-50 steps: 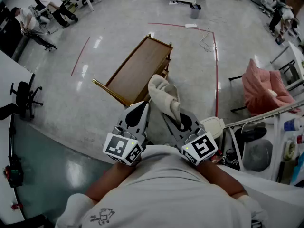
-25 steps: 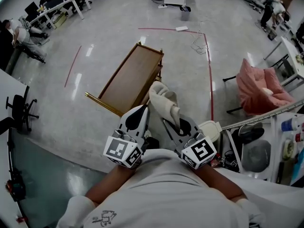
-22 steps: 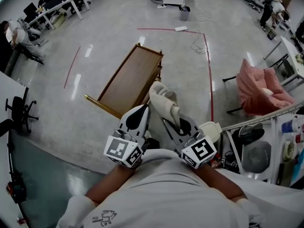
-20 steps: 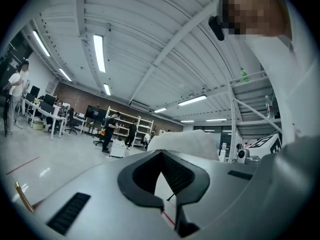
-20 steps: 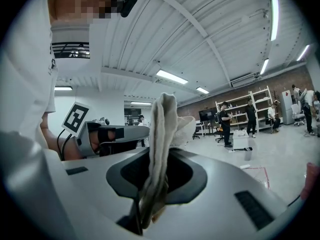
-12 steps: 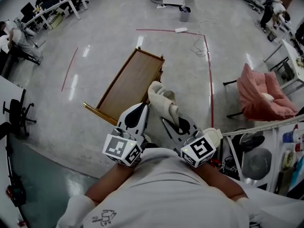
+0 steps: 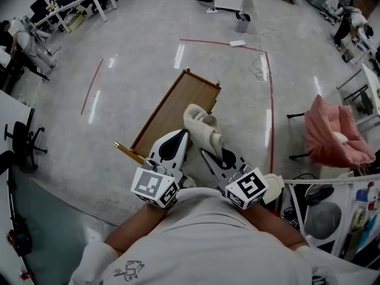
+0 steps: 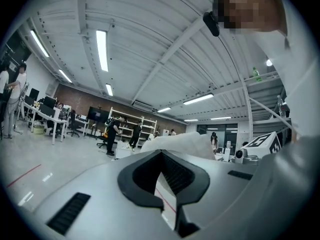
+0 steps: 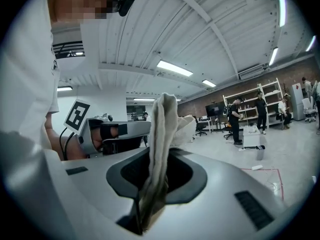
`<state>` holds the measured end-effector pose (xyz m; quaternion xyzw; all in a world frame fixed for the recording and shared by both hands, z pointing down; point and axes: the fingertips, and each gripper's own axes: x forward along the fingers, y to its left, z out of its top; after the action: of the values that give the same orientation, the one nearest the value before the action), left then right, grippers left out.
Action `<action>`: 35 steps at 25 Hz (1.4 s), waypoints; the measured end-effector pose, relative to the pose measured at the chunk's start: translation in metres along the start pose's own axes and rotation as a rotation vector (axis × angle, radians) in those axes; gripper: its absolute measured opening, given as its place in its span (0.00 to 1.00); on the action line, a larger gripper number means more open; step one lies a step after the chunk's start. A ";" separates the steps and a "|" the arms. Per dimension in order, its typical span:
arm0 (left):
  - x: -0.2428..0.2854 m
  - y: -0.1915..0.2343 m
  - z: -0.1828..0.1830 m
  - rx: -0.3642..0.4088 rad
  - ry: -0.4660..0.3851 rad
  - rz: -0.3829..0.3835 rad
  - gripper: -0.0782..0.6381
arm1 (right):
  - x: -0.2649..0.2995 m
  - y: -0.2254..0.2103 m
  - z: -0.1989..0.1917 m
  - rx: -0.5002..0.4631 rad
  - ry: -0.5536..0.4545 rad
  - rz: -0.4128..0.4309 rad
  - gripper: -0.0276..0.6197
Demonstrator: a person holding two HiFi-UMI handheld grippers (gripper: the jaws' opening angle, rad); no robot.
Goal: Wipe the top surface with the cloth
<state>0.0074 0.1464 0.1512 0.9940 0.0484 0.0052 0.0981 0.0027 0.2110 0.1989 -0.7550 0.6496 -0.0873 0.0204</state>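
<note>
Wooden table: on the floor ahead, long axis running near-left to far-right; near end hidden behind the grippers. Cloth: upright, bunched, overlapping the table's near right edge. Right gripper: jaws clenched on the cloth's lower end. Left gripper: jaw tips together, holding nothing.

The counter stands on the floor ahead of my left tool and right tool, which holds the cloth.

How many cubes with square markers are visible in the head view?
2. One cube sits on the left gripper; the other on the right gripper, which grips the cloth. None looks hidden.
</note>
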 end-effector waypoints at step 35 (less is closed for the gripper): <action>-0.043 0.210 -0.031 -0.220 -0.088 0.655 0.12 | 0.234 -0.006 -0.047 0.024 0.305 0.658 0.16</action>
<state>-0.0160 -0.0564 0.2226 0.9395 -0.2783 -0.0011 0.1997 0.0337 -0.0151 0.2707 -0.4836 0.8522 -0.1952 -0.0407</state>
